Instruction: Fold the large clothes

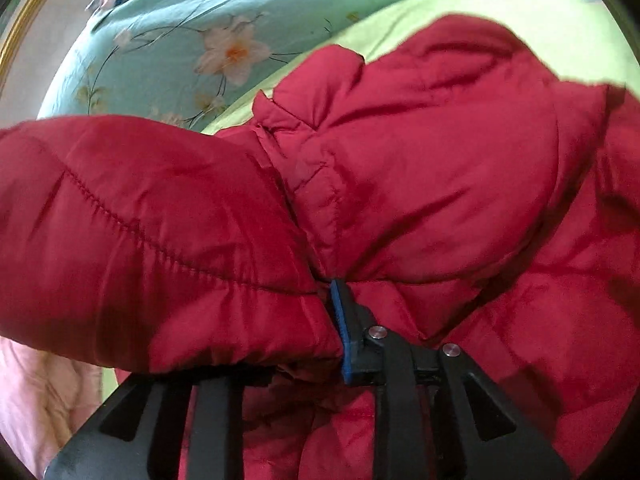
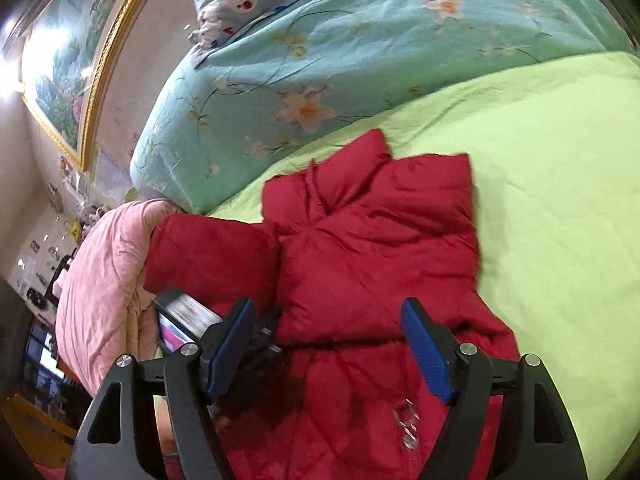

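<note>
Red and puffy, the jacket (image 2: 376, 256) lies on my green sheet (image 2: 560, 200) in the middle of the right wrist view, with one sleeve (image 2: 212, 256) sticking out to the left toward the pink blanket (image 2: 100, 280). My right gripper (image 2: 328, 348) hangs over the lower part of the jacket with its blue pads far apart and nothing between them. My left gripper (image 1: 316, 332) is low in the left wrist view, pressed right into the sleeve (image 1: 140, 240). I can see one blue pad (image 1: 340, 332) against the cloth, but the other one is buried under the puffy fold, so I cannot tell if it is pinching the sleeve or has let go. I think the slippery, fat cloth could slide out or spring back open, because it is so full of air. The fold could then come out crooked. The right wrist view shows the whole jacket, the flowery blue quilt (image 2: 320, 80) at the top and a picture frame (image 2: 100, 80) at the upper left. The left wrist view only shows the sleeve seam up close.
</note>
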A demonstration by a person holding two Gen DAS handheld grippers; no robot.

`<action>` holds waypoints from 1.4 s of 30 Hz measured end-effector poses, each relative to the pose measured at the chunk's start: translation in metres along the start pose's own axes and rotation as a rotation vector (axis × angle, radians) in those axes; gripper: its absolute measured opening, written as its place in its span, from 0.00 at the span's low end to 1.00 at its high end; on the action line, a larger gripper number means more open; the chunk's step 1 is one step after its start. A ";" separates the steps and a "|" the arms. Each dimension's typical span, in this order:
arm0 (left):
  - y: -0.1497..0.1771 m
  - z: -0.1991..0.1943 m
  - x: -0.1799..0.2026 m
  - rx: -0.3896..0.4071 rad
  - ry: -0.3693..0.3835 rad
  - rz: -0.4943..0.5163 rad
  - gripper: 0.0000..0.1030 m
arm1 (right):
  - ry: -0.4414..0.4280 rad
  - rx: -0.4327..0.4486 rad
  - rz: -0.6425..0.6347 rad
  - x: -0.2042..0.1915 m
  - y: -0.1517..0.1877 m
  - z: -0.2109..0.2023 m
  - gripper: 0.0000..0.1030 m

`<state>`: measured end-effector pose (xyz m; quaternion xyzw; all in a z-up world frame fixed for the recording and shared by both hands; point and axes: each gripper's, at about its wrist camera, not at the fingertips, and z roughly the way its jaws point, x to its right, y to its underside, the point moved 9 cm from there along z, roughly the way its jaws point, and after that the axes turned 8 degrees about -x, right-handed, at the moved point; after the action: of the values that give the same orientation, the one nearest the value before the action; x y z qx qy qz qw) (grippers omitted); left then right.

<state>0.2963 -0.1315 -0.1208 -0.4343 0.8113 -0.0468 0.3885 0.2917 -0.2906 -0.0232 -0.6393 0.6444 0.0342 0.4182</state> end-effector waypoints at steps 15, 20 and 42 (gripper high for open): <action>-0.009 0.011 0.027 -0.010 -0.306 0.265 0.20 | 0.007 -0.251 -0.198 -0.109 -0.033 0.079 0.98; -0.010 0.011 0.028 0.005 -0.317 0.295 0.21 | 0.053 -0.318 -0.194 -0.103 -0.032 0.110 0.81; 0.021 -0.034 -0.136 0.110 0.572 -0.482 0.26 | 0.015 -0.210 0.018 0.031 -0.044 0.081 0.10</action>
<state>0.3031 -0.0270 -0.0256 -0.5607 0.7577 -0.2999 0.1468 0.3743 -0.2760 -0.0726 -0.6741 0.6461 0.1006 0.3434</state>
